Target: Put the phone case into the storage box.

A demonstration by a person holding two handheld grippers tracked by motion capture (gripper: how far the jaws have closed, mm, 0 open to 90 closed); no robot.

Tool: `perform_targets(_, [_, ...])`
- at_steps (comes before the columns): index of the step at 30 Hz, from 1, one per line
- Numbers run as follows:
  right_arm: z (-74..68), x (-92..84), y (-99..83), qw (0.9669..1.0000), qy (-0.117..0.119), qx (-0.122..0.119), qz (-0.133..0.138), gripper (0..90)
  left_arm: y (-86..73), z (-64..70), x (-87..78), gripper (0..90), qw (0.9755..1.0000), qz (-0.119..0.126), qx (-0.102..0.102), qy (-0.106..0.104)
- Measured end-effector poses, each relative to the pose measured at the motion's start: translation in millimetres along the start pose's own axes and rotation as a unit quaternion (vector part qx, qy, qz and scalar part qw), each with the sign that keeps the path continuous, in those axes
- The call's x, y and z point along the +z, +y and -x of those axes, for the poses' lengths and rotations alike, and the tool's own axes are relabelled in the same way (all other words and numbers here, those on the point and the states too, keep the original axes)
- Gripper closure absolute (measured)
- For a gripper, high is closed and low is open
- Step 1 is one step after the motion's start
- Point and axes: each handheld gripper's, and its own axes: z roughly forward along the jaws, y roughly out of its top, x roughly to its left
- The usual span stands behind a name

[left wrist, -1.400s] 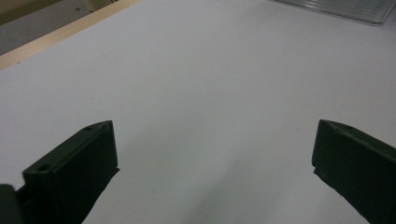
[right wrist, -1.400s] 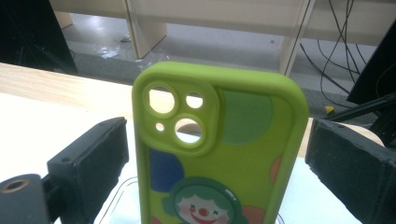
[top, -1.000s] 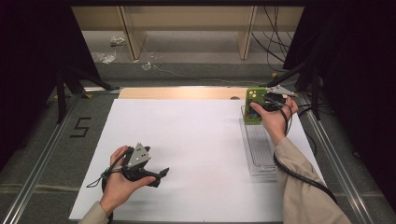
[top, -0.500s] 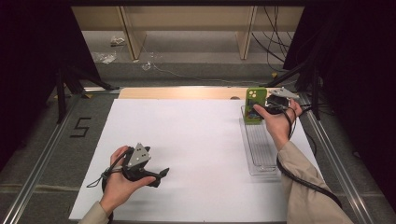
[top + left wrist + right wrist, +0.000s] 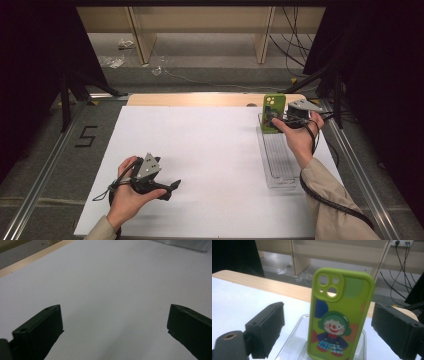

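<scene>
A green phone case (image 5: 340, 315) stood upright at the far end of a clear tray (image 5: 278, 165) on the right side of the white table (image 5: 210, 150). Its back faced the right gripper's camera, showing a clown picture and the camera cut-outs near its top. In the high view the case (image 5: 273, 113) rose above the tray's far rim, just beside the right gripper (image 5: 280, 119).

The right gripper (image 5: 327, 325) had its jaws on either side of the case, apart from it, with a gap visible between each pad and the case's edges. The jaws had just been closing a little, with the case between them but not yet pressed. The person's right hand (image 5: 298, 136) held that gripper over the tray's far end.

The left gripper (image 5: 167, 187) lay low over the near left part of the table, held in the left hand (image 5: 131, 192). In the left gripper view its jaws stood wide apart over bare white surface, gripping nothing (image 5: 115, 322). The tray's corner (image 5: 185, 243) showed at the far right of that view, well apart from the jaws.
</scene>
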Motion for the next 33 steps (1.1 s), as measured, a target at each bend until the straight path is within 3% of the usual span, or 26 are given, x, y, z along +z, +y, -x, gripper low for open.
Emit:
perform_targets(19, [-7.1, -24.4, -6.2, 0.9987, 0.045, -0.02, 0.013, 12.8, 0.1, -1.2, -0.9, 0.0, 1.0, -0.001, -0.001, 0.003])
perform_targets(33, [-15.8, -40.5, -9.0, 0.9959, 0.084, -0.03, 0.016, 13.1, 0.0, -1.7, -1.4, 0.0, 1.0, 0.0, -0.001, 0.004])
